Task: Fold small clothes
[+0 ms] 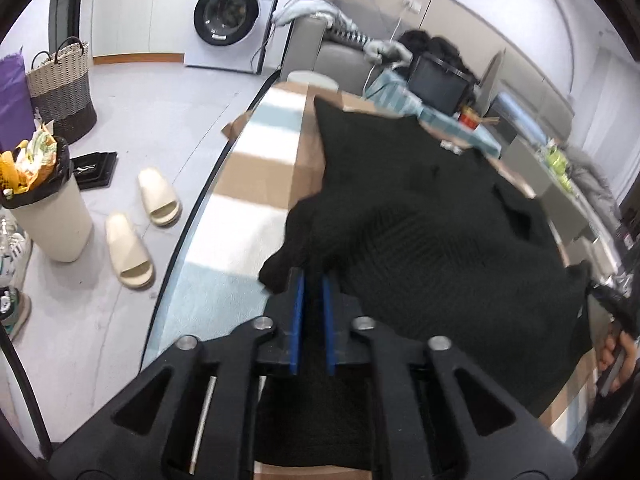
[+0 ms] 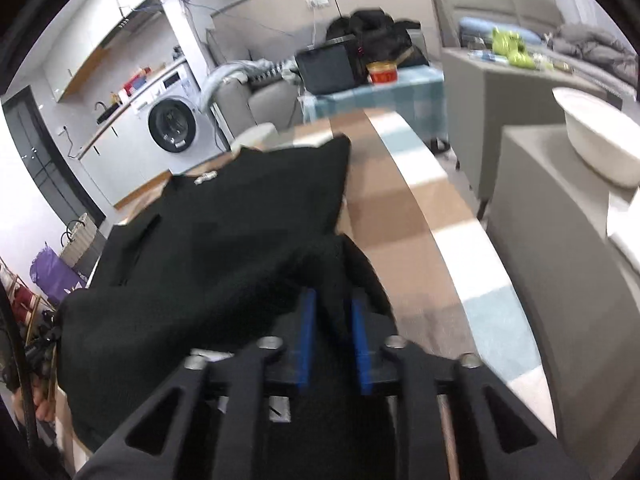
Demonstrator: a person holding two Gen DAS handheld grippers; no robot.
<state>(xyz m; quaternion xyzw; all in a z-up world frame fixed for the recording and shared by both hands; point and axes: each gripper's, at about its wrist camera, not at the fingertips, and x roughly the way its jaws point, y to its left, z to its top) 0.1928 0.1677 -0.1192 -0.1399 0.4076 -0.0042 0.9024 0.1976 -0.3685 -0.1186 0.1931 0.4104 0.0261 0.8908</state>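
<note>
A black knit garment (image 1: pixel 420 220) (image 2: pixel 224 240) lies spread and rumpled over a table with a checked cloth (image 1: pixel 256 168) (image 2: pixel 408 208). My left gripper (image 1: pixel 313 276) is at the garment's near left corner. Its blue pads stand a narrow gap apart, and a bunched fold lies over and between the fingertips. My right gripper (image 2: pixel 334 294) is at the near right corner. Its pads stand wider apart, and a raised ridge of the fabric runs down between them. A hand (image 1: pixel 616 356) shows at the right edge of the left wrist view.
On the floor to the left are two cream slippers (image 1: pixel 144 220), a full bin (image 1: pixel 44 208) and a woven basket (image 1: pixel 62 84), with a washing machine (image 1: pixel 230 20) behind. At the table's far end stand a dark screen (image 2: pixel 326 68) and a red tub (image 2: pixel 384 72). A white basin (image 2: pixel 596 136) sits on the grey cabinet to the right.
</note>
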